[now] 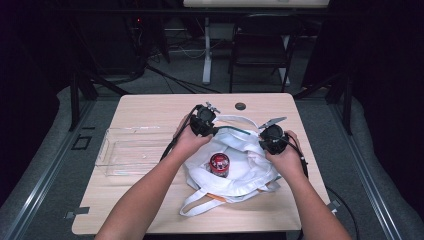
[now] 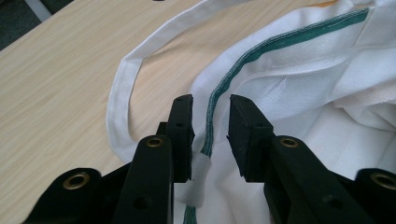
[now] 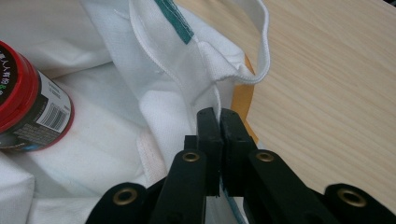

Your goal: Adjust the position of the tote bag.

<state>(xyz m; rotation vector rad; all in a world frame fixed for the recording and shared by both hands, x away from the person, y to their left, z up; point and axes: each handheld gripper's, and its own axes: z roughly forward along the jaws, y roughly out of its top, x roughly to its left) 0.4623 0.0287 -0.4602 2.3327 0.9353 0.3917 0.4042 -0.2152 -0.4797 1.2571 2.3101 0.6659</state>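
We take the step in hand to be working the mouth of the white bag (image 1: 235, 165), which lies crumpled mid-desk (image 1: 150, 107) right of a clear tray (image 1: 127, 150).

Left tool (image 2: 210, 121): jaws apart, green-trimmed hem (image 2: 219, 88) running between them, pads not pressing. We would re-seat it deeper on the hem before any lift, clear of the loose strap (image 2: 123, 93).

Red-capped jar (image 1: 219, 164) sits on the bag between the tools (whether inside the mouth we cannot tell). In the right gripper view it lies tilted, cap toward the camera, long axis slanting across the cloth.

Right tool (image 3: 219, 116): jaws together, clamped on the bag's edge; we would keep it steady as anchor.
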